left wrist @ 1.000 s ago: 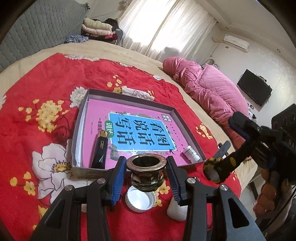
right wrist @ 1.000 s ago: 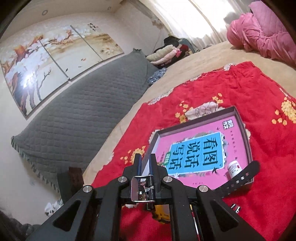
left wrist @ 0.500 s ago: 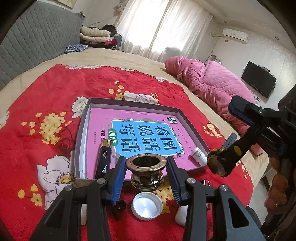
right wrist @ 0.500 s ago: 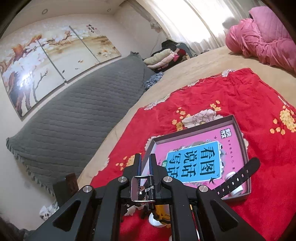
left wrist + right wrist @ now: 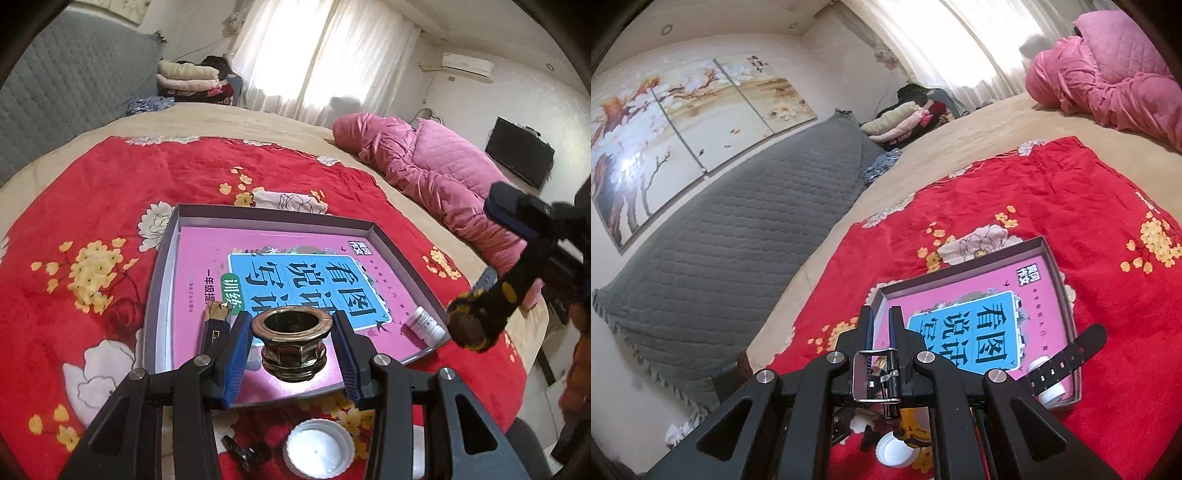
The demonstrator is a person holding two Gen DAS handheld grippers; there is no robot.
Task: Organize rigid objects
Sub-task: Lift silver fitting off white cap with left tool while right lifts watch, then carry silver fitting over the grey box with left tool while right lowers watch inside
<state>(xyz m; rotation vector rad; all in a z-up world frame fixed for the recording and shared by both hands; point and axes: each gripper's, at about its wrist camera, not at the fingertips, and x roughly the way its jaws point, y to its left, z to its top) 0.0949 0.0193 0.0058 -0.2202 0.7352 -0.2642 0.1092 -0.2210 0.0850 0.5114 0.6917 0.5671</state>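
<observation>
From the left wrist we see our left tool (image 5: 291, 354) clenched on a brass threaded fitting (image 5: 292, 341), held above the near edge of the shallow box (image 5: 162, 273) on the red blanket (image 5: 92, 206). From the right wrist, our right tool (image 5: 881, 325) grips a watch (image 5: 1067, 354) by its strap, beside the box's near left corner

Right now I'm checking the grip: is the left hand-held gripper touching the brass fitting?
Touching. The left wrist view shows the left hand-held gripper with both blue pads pressed against the flange of the brass fitting, holding it above the tray.
</observation>
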